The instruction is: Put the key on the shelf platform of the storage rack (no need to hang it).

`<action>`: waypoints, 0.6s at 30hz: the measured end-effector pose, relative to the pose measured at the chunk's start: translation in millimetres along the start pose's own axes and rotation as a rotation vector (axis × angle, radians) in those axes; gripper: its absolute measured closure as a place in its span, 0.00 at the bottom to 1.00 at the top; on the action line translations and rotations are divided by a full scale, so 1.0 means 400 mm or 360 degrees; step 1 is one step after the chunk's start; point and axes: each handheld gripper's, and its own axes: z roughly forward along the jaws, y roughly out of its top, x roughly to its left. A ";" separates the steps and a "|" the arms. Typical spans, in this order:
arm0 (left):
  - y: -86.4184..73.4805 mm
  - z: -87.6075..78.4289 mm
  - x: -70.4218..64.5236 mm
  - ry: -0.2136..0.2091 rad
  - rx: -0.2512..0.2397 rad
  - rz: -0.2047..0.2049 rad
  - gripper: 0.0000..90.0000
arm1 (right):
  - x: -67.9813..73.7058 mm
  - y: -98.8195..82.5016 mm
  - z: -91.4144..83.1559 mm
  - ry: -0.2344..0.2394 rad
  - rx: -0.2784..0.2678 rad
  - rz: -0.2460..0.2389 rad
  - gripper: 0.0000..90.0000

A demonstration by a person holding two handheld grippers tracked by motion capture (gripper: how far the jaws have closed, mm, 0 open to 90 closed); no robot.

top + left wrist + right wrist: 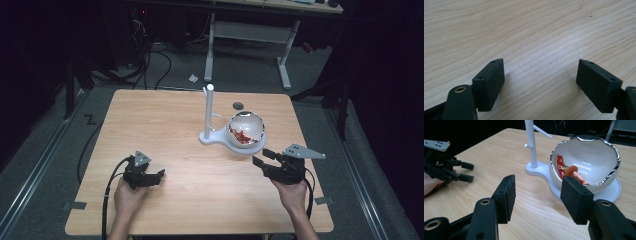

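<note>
A white bowl (pixel 246 129) shaped like a cracked eggshell, with a silver rim, sits on a white stand base (pixel 216 136) that carries an upright white post (pixel 209 112). Inside the bowl (pixel 589 157) lie small red and orange pieces (pixel 571 171). My right gripper (pixel 262 156) hovers just in front and to the right of the bowl, open, and its jaws (pixel 537 191) have only bare table between them. My left gripper (pixel 161 175) rests low at the front left of the table, open with nothing between its jaws (pixel 540 75). It also appears far left as the left gripper (pixel 470 172).
The wooden table (pixel 165 120) stretches wide between the two grippers. A small dark disc (pixel 238 105) lies behind the bowl. Beyond the far edge stand a white desk frame (pixel 247 35) and cables on the dark floor.
</note>
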 end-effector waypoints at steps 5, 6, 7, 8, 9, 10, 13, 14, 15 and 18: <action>0.000 0.000 0.000 0.0000 0.0000 0.0000 0.26 | 0.005 -0.005 0.015 0.0016 0.0005 -0.0006 0.52; 0.000 0.000 0.000 0.0000 0.0000 0.0001 0.26 | 0.006 -0.006 0.017 0.0021 0.0010 -0.0006 0.52; 0.000 0.000 0.000 0.0001 0.0001 0.0000 0.26 | 0.008 -0.007 0.020 0.0023 0.0013 -0.0008 0.52; 0.000 0.000 0.000 0.0000 0.0000 0.0000 0.26 | 0.008 -0.008 0.023 0.0027 0.0021 -0.0014 0.52; 0.000 0.000 0.000 0.0001 0.0000 0.0000 0.26 | 0.009 -0.009 0.026 0.0030 0.0027 -0.0015 0.52; 0.000 0.000 0.000 0.0001 0.0000 0.0000 0.26 | 0.010 -0.010 0.028 0.0034 0.0029 -0.0014 0.52; 0.000 0.000 0.000 0.0000 0.0000 0.0001 0.26 | 0.010 -0.014 0.036 0.0038 0.0022 -0.0015 0.53; 0.000 0.000 0.000 0.0000 0.0001 0.0001 0.26 | 0.012 -0.015 0.042 0.0045 0.0027 -0.0014 0.54; 0.000 0.000 0.000 0.0001 0.0001 0.0001 0.26 | 0.013 -0.015 0.046 0.0049 0.0034 -0.0019 0.54; 0.000 0.000 0.000 0.0001 0.0001 0.0001 0.26 | 0.021 -0.017 0.062 0.0072 0.0064 -0.0040 0.55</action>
